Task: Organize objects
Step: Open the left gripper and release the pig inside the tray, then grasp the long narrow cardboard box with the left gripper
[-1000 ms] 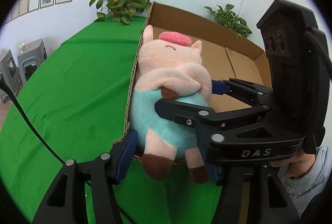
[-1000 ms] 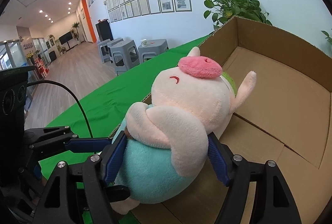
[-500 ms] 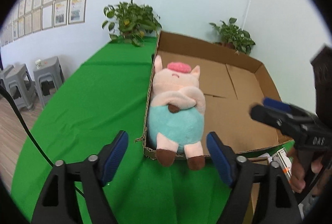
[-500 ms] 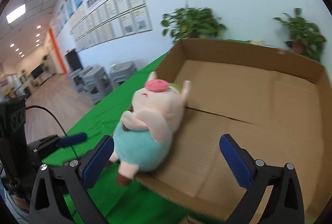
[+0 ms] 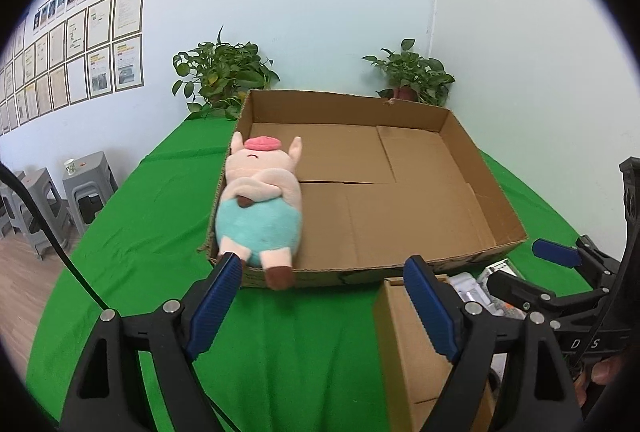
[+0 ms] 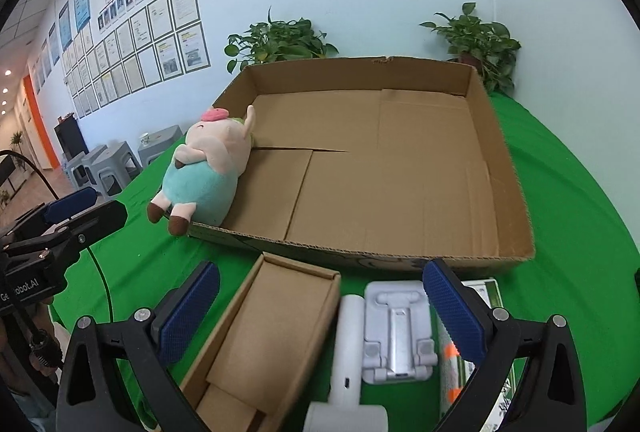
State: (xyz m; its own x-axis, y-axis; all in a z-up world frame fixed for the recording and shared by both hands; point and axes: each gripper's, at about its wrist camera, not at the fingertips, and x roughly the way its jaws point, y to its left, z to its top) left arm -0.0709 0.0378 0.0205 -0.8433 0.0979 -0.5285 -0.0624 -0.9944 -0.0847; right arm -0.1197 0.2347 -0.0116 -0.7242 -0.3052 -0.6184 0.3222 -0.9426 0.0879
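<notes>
A plush pig (image 5: 260,204) in a teal outfit lies in the near-left corner of a large shallow cardboard box (image 5: 400,216), its feet hanging over the front wall. It also shows in the right wrist view (image 6: 208,168), in the same box (image 6: 400,172). My left gripper (image 5: 324,308) is open and empty, just in front of the box. My right gripper (image 6: 320,312) is open and empty, above a small open carton (image 6: 264,336), a white phone stand (image 6: 398,328) and a white handheld device (image 6: 348,352).
The table is covered in green cloth (image 5: 132,252). Two potted plants (image 5: 220,76) stand behind the box against the wall. Grey stools (image 5: 86,184) stand off the table's left side. A green-labelled packet (image 6: 492,292) lies at the right of the phone stand.
Both grippers let go of the plush pig and pulled back from the box. The pig now lies in the box corner. The small carton and white items have come into view.
</notes>
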